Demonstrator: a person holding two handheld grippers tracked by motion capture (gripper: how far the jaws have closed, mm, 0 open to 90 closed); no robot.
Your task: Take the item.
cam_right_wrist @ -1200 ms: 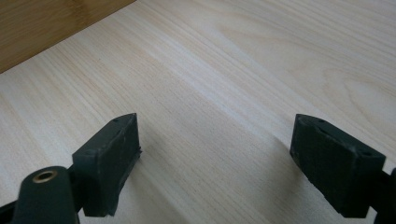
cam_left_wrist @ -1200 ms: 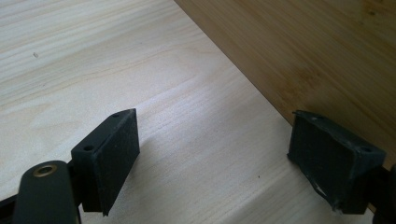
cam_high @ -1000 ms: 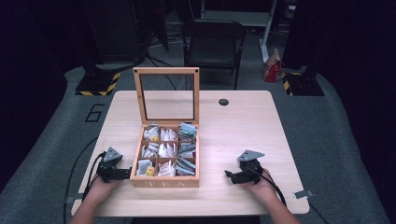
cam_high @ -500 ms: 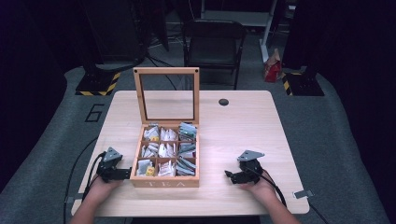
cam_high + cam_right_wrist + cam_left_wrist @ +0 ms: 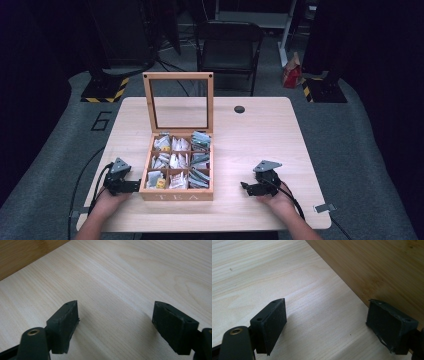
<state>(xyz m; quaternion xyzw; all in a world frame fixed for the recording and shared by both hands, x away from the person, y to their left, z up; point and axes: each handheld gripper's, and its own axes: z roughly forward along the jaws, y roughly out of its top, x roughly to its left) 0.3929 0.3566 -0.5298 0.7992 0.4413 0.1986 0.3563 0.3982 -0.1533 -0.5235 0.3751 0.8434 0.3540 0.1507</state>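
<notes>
Your left gripper (image 5: pixel 134 186) rests on the table (image 5: pixel 260 135) just beside the tea box (image 5: pixel 176 195), jaws wide and empty; your right gripper (image 5: pixel 246 187) sits well apart to the box's other side, jaws equally wide on bare wood. The box stands between your hands, nearer the left; its glass-paned lid (image 5: pixel 178 102) is raised upright at the far edge. Nine compartments hold packed tea sachets (image 5: pixel 172 161); "TEA" is lettered on the front wall.
</notes>
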